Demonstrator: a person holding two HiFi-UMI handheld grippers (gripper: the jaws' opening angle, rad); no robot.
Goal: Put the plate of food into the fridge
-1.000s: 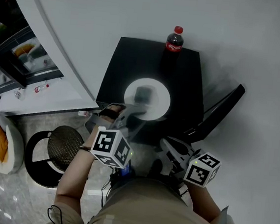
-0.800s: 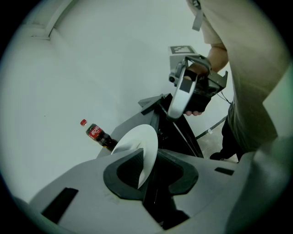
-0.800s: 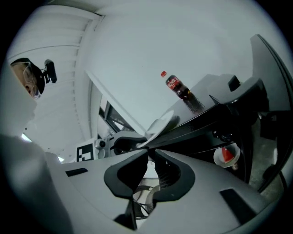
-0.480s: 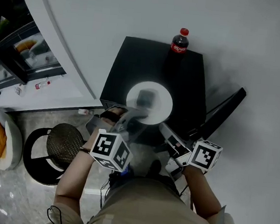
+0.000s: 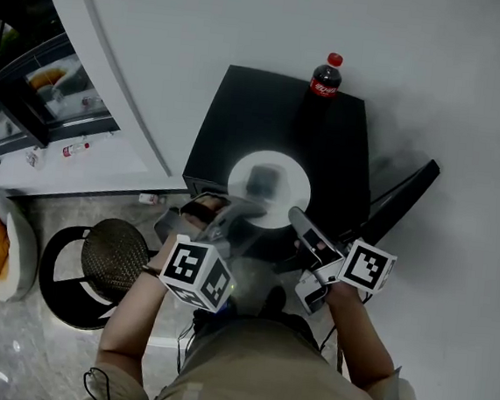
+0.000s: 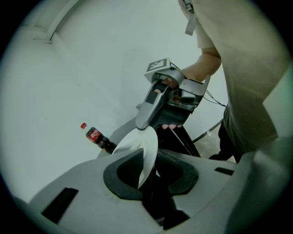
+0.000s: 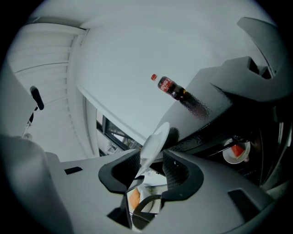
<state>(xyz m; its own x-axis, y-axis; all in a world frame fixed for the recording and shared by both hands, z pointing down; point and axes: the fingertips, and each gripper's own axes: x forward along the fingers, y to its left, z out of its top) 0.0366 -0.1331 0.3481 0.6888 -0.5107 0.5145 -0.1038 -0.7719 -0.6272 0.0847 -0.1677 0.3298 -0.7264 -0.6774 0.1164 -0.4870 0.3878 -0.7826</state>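
A white plate [image 5: 269, 188] with a dark piece of food [image 5: 265, 180] hangs over the front edge of the black fridge [image 5: 241, 115]. My left gripper [image 5: 236, 207] is shut on the plate's left rim; in the left gripper view the plate [image 6: 137, 146] runs edge-on into the closed jaws [image 6: 149, 176]. My right gripper [image 5: 299, 219] is at the right rim. Its jaws have just been opening and stand open [image 7: 151, 169], with the plate's rim [image 7: 153, 141] loose between them. The fridge door [image 5: 399, 200] hangs open at the right.
A cola bottle [image 5: 326, 77] stands on the back of the fridge top. Inside the fridge sits a small plate with a red slice [image 7: 236, 152]. A round mesh stool [image 5: 112, 261] stands on the floor at the left, and a glass-fronted cabinet [image 5: 57, 97] lies beyond it.
My right gripper has risen from low by the person's waist to the plate's right rim. The left gripper and the plate have barely moved.
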